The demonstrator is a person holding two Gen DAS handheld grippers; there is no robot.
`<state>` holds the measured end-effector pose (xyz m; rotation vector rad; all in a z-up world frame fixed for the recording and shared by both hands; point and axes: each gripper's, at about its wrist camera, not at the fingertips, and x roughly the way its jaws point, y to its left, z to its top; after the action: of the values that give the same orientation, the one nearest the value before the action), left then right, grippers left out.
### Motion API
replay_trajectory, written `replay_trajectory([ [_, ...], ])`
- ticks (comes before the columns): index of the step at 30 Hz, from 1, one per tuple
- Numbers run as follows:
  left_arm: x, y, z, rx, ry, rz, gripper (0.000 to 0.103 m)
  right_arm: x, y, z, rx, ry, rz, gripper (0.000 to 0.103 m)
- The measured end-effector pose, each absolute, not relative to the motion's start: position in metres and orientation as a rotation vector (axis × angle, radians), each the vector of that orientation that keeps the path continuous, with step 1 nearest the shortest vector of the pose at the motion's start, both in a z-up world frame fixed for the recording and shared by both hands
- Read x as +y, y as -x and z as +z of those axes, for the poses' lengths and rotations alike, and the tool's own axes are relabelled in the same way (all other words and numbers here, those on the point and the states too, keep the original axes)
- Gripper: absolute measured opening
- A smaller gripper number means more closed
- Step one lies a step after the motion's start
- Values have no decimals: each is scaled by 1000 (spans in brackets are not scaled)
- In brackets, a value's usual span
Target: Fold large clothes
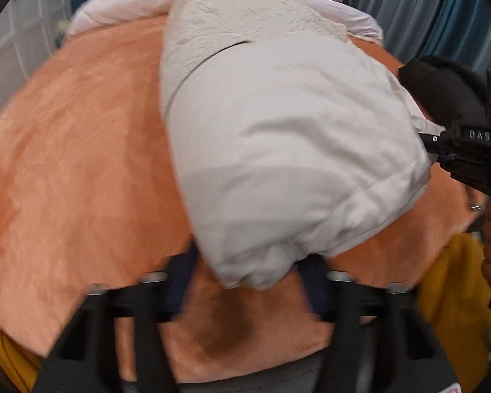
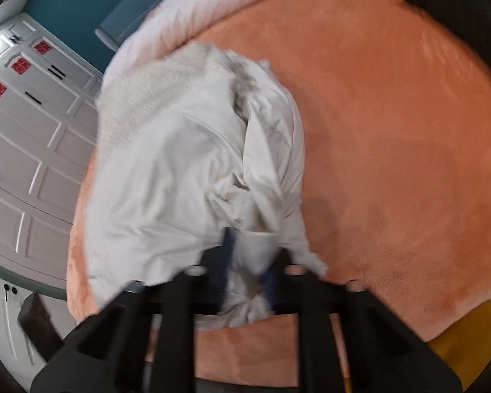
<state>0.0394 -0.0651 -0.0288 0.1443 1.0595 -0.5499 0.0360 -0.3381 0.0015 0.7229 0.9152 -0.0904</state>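
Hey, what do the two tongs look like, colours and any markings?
Both tongs are black plastic frames with silver bolts across the front and dark blue pads. The left tongs and right tongs match. Raised letters, seemingly "DAS", mark the right one's side.

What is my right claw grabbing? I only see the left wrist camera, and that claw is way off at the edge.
Observer: The right gripper is shut on a bunched edge of the white jacket.
Operator: What's past the orange blanket on that side?
Observer: White cupboard doors with red stickers on them.
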Motion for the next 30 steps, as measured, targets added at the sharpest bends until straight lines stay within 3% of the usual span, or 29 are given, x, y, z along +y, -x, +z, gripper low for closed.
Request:
replay_trajectory([
  [5,-29,-43,11,1010,-94,-491,27,-323,7,51,801,-738,-2,0],
  [9,-29,-37,-13,1060,-174,-451,25,-293,7,-8,992,-592,-59,0],
  [11,-31,-31,-16,1052,-203,-434,25,-288,8,-39,1035,-655,-71,0],
  [18,0,-16,35,1006,-107,-469,26,-287,6,-21,1052,-622,-70,4],
  [22,-1,-23,76,889,-99,-469,35,-302,21,9,985,-637,-90,7],
  [25,-16,-44,87,853,-121,-465,36,-310,17,36,935,-622,-130,7],
  [30,-57,-87,91,842,-145,-454,36,-319,-4,84,839,-495,-254,21],
])
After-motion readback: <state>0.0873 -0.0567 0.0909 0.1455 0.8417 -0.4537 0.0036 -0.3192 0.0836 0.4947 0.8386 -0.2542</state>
